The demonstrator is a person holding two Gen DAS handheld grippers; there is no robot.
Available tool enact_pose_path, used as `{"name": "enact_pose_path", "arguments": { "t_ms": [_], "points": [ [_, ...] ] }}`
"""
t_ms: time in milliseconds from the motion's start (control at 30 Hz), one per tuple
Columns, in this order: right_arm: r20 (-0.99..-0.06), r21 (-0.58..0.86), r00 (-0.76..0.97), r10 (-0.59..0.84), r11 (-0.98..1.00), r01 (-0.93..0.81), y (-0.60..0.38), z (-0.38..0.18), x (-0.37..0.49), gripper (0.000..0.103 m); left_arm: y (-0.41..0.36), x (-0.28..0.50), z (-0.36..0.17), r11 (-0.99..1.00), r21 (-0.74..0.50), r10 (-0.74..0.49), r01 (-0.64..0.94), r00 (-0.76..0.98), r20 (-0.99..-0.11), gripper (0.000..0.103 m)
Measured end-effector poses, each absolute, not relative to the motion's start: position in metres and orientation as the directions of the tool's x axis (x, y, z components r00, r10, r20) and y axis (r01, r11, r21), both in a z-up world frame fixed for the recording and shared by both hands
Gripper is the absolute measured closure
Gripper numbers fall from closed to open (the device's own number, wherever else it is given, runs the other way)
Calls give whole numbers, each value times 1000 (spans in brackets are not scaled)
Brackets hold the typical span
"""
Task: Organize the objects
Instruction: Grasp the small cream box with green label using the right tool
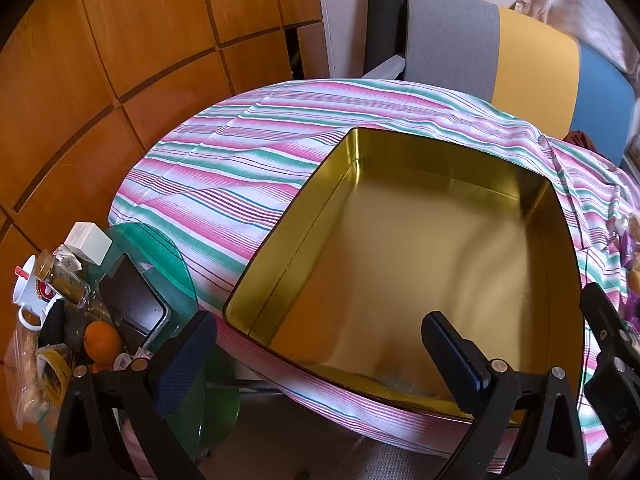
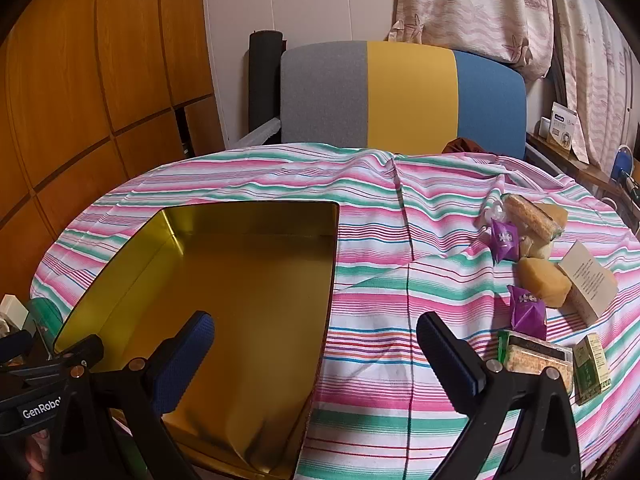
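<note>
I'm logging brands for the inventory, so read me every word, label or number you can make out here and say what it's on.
"GenRobo", cut off at the edge: white print on the left gripper body, right wrist view.
Purple packets: white logo, too blurred.
White card: fine print, too small.
Green box: unreadable.
Mug: round emblem, illegible.

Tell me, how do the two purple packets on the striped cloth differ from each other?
The nearer purple packet lies close to the green-edged snack packs by the right gripper; the farther purple packet lies beside the clear-wrapped cakes further back. The nearer one looks larger and more crumpled, though that may be closeness to the camera; the farther looks flatter. Both are purple with pale lettering, both lie outside the gold tin.
</note>
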State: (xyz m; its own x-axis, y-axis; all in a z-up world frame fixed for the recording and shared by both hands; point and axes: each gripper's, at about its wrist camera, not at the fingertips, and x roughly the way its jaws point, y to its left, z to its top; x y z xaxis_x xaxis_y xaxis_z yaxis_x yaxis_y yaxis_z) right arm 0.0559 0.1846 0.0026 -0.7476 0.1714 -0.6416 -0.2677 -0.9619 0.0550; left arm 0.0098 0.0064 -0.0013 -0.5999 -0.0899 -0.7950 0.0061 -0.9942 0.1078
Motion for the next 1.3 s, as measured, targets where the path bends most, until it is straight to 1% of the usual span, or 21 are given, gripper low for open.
{"name": "enact_pose_path", "arguments": {
  "t_ms": [267, 433, 567, 633, 767, 833, 900, 967, 1067, 1100, 1167, 1200, 1267, 1300],
  "points": [
    [-626, 80, -763, 161, -960, -268, 196, 6, 64, 0, 14, 11, -4, -994, 108, -77, -16, -595, -800, 0],
    [-620, 73, -758, 204, -947, -314, 216, 7, 74, 0, 18, 11, -12, -997, 70, -35, -41, -564, -825, 0],
    [-624, 55, -739, 253, -930, -364, 236, 4, 85, 0, 32, 19, -16, -994, 67, -4, -90, -572, -820, 0],
    [-629, 40, -722, 288, -916, -400, 251, 1, 94, 0, 41, 24, -17, -990, 42, 43, -135, -572, -819, 0],
    [-637, 20, -677, 367, -871, -491, 286, -8, 115, 1, 58, 36, -21, -959, -95, 226, -265, -522, -822, 0],
    [-632, 8, -659, 409, -847, -532, 305, -10, 125, 1, 68, 44, -20, -932, -153, 312, -330, -509, -802, 0],
    [-631, 0, -638, 441, -823, -569, 328, -12, 135, 4, 81, 53, -18, -907, -177, 361, -383, -488, -794, 0],
    [-635, 9, -623, 457, -802, -597, 351, -14, 144, 12, 92, 59, -16, -898, -165, 366, -409, -484, -795, 0],
    [-640, 30, -597, 483, -762, -647, 387, -16, 163, 14, 108, 68, -11, -882, -134, 367, -451, -483, -795, 0],
    [-646, 44, -593, 482, -752, -658, 400, -18, 171, 16, 113, 71, -10, -873, -136, 381, -469, -481, -790, 0],
    [-659, 53, -582, 477, -742, -668, 415, -23, 178, 23, 122, 76, -6, -862, -120, 388, -493, -489, -781, 0],
    [-667, 53, -576, 473, -741, -670, 422, -27, 181, 24, 128, 79, -4, -853, -109, 394, -510, -493, -776, 0],
    [-680, 47, -569, 462, -747, -663, 429, -34, 183, 30, 137, 80, -3, -842, -111, 405, -527, -484, -776, 0],
    [-688, 46, -568, 451, -755, -654, 433, -38, 183, 31, 140, 82, -2, -838, -116, 411, -533, -478, -777, 0]
  ]
}}
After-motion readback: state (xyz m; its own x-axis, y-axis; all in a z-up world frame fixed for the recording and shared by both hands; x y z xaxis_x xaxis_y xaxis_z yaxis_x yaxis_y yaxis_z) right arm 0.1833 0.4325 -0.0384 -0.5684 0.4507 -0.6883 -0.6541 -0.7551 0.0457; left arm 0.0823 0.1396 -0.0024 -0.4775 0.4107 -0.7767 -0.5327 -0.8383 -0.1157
